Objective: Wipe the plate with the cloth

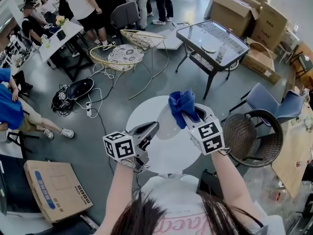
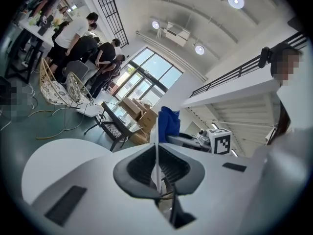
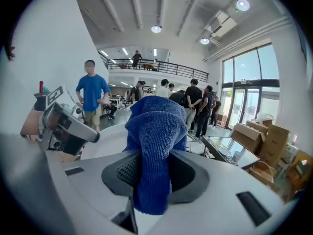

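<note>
1. The left gripper [image 2: 157, 166] has its jaws nearly together, pinching the rim of the plate [image 1: 168, 124]. In its own view the plate shows edge-on as a thin white line running up between the pads.
2. The right gripper [image 3: 152, 174] is clamped on the blue cloth [image 3: 155, 131]. A thick bunched fold stands out beyond the jaws, and a short tail hangs below them.
3. The plate is held in the air over the white round table [image 1: 142, 112], standing on edge rather than lying flat. It is just right of the left gripper, with the cloth at its far right rim.
4. The step in hand looks like the wipe itself, or the approach to it. The cloth's fold sits against or just beside the plate's face, but the head view is too pale there to settle contact.
5. The next move probably calls for pressing the bunched fold flat to the plate's face and sweeping across it. The left gripper has to keep a firm pinch so the rim does not twist or slip.
6. Both forearms reach forward from the near edge of the head view. The left forearm [image 1: 120, 190] carries its gripper close to level, and the right forearm [image 1: 229, 177] angles inward with its gripper tipped somewhat downward.
7. The two grippers stand close together and face each other across the plate.
</note>
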A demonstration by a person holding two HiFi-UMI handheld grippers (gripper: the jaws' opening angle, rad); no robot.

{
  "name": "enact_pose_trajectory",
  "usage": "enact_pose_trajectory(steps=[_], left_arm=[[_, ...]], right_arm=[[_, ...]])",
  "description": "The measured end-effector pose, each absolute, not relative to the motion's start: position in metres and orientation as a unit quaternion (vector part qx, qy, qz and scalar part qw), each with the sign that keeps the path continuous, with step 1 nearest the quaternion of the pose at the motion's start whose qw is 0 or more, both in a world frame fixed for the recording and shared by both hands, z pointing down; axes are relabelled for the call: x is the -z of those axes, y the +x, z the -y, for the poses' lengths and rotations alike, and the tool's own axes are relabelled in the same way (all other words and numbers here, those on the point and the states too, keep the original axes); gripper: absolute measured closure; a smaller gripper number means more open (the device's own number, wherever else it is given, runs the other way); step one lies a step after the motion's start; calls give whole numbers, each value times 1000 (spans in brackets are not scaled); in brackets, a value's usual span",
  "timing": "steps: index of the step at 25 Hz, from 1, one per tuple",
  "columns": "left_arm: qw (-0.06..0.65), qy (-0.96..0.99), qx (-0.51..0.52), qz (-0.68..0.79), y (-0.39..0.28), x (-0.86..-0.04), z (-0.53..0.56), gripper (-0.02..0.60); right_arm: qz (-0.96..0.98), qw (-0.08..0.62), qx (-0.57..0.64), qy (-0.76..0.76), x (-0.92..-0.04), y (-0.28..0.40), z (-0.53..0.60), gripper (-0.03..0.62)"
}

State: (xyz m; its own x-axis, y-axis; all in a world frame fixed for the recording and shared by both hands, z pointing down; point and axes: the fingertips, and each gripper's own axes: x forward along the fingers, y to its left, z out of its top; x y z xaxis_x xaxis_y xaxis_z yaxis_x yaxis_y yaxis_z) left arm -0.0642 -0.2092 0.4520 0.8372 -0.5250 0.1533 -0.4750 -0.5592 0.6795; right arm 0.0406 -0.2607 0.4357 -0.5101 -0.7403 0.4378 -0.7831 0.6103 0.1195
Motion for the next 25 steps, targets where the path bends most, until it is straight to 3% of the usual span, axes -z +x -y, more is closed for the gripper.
enact_pose_trajectory(steps=[4, 8, 19, 25], left_arm=[[341, 892, 14, 296, -67, -453, 209, 560], [238, 916, -25, 321, -68, -447, 207, 561], [-295, 841, -209, 402, -53, -423, 207, 563], [-496, 746, -267, 354, -39, -421, 195, 561]], right_arm=[[862, 193, -66, 465, -423, 58, 265, 461], [867, 144, -70, 471, -399, 73, 254, 461], [878, 108, -76, 461, -377, 93, 233, 461], [914, 119, -67, 383, -360, 69, 220, 461]])
